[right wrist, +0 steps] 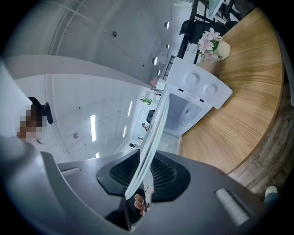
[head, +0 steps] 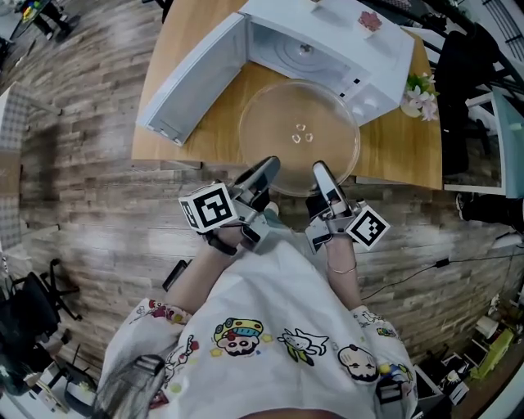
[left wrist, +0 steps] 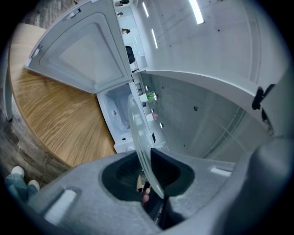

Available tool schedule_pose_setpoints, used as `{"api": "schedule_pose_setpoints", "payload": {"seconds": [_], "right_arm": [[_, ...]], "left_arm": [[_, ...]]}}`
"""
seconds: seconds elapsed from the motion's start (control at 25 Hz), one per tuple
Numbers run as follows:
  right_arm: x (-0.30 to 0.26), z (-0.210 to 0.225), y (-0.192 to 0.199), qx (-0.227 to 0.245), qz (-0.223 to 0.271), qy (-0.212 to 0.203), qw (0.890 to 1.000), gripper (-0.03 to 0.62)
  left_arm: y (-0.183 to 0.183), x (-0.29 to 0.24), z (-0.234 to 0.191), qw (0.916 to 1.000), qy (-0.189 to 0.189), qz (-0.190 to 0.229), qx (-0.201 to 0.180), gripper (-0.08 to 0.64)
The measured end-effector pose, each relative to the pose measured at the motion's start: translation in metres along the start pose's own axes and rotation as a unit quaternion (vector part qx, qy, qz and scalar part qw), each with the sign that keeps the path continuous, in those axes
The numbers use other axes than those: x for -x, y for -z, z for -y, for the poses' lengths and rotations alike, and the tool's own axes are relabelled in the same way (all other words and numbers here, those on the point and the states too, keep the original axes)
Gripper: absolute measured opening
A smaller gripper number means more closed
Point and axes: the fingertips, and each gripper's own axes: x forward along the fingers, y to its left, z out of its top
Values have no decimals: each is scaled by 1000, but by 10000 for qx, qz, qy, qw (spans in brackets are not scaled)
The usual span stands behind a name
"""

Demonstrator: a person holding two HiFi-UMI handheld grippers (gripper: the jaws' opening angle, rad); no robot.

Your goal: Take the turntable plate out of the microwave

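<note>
Wooden table on plank floor, possibly laminate.

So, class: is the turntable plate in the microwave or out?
Out. The turntable plate is before the open microwave; left tongs and right tongs grip its rim.

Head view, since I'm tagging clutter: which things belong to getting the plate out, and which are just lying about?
In the job: turntable plate, gripped at its near rim by left tongs and right tongs; microwave; its open door.
Lying about: potted flowers on the table; black object on the floor.
</note>
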Motion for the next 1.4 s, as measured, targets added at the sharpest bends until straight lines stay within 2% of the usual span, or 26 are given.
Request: {"api": "schedule_pose_setpoints", "payload": {"seconds": [0.64,1.4], "right_arm": [[6,-6,-1,-36,-11,-119,9999,87],[2,-2,4,-93,-110,-164,9998,89]], "left_arm": [[5,1,9,9999,96,-29,-58,55],[2,3,5,9999,16,34,-96,54]]}}
